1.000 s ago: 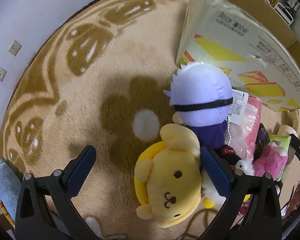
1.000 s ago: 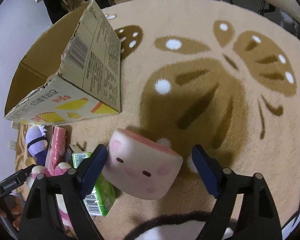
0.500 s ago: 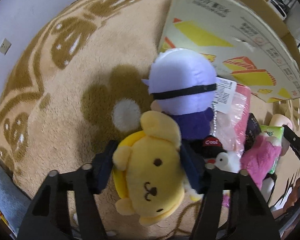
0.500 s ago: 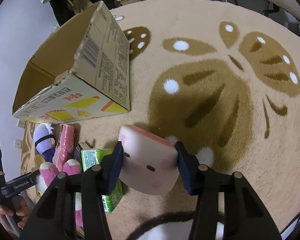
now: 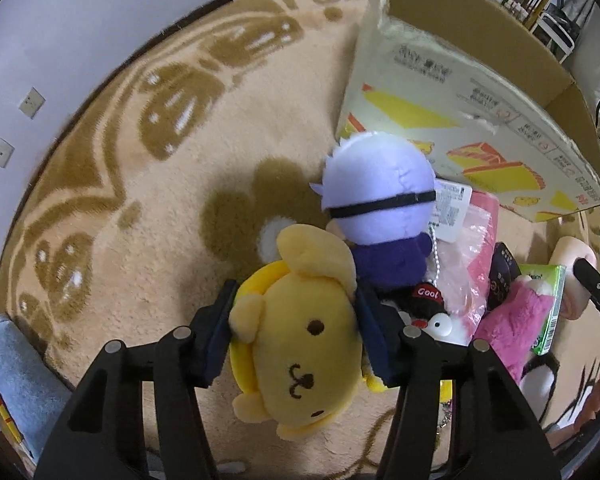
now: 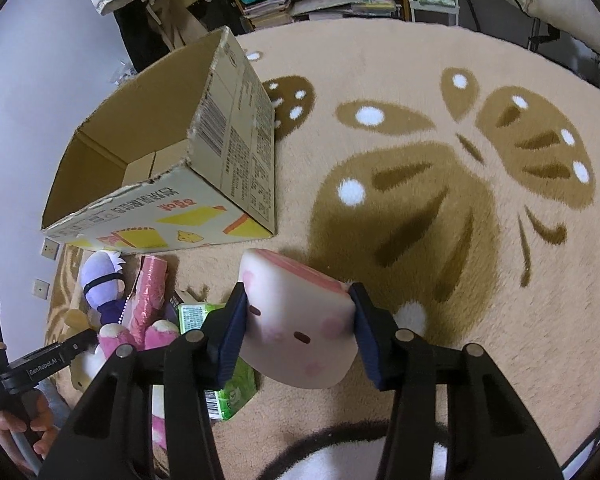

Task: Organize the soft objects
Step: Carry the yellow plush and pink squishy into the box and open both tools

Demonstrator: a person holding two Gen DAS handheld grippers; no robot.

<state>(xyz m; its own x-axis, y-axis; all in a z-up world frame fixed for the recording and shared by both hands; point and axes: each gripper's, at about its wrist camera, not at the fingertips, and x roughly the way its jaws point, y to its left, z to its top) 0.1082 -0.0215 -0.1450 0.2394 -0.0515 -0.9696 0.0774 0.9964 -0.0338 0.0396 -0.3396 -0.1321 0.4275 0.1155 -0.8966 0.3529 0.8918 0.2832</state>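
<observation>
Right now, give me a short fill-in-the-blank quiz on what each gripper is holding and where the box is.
1. The left gripper is shut on a ____ dog plush.
2. The right gripper squeezes a pink-and-white ____ plush.
3. The open cardboard box stands on the ____.

Missing words: yellow; block-shaped; rug

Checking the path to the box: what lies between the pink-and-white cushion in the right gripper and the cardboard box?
Only bare rug separates cushion and cardboard box, per the right wrist view.
</observation>
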